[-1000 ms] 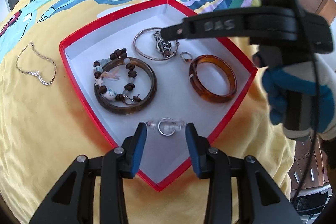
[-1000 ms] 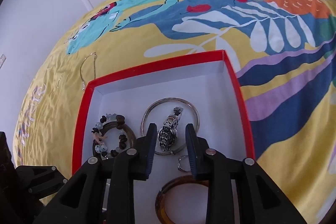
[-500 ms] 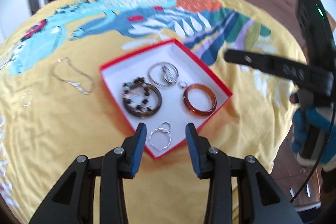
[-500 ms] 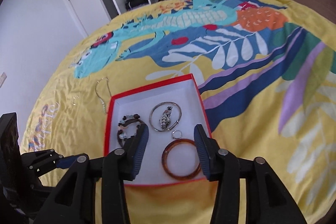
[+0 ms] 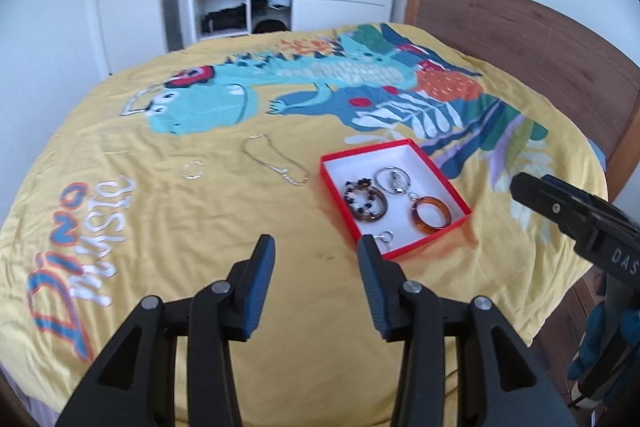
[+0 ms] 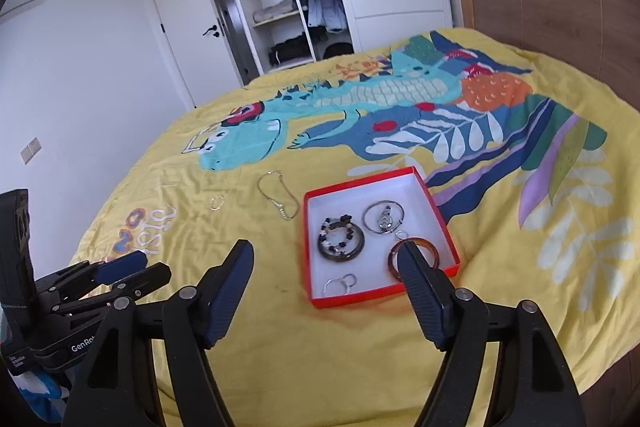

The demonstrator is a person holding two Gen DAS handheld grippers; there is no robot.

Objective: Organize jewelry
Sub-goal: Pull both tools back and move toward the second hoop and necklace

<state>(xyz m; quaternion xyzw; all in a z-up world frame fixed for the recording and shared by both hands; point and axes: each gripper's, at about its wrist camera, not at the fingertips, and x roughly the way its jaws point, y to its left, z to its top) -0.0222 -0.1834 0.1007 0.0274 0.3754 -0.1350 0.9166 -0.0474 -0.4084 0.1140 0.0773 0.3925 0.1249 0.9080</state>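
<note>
While both tools are held above the near edge of the bed (image 5: 168, 211), a red box (image 5: 436, 171) is seen on the yellow bedspread, its long axis running from near-left to far-right in the left wrist view and one corner turned toward the left hand-held gripper (image 5: 316, 247). Inside the box, five pieces can be counted: one dark bangle (image 6: 341, 242) with a beaded bracelet laid on it, one thin silver bangle (image 6: 383, 218) with a watch (image 6: 385, 217) lying across it, one amber bangle (image 6: 416, 254) and one pair of linked silver rings (image 6: 340, 283) near the front wall. A small ring between the silver and amber bangles is too small to be told clearly. The watch is set with its long axis pointing away from the cameras, toward the far wall of the box.

Two pieces are left on the bedspread to the left of the box: one chain necklace (image 5: 276, 163), stretched from far-left to near-right with its pendant end nearest the box, and one small silver hoop (image 5: 193, 171) further left, well apart from the box.

The left hand-held gripper is seen with its jaws spread and nothing between them. The right hand-held gripper (image 6: 326, 263) is likewise spread wide and holds nothing; its right finger overlaps the amber bangle in the right wrist view. Neither is touching any jewelry.
</note>
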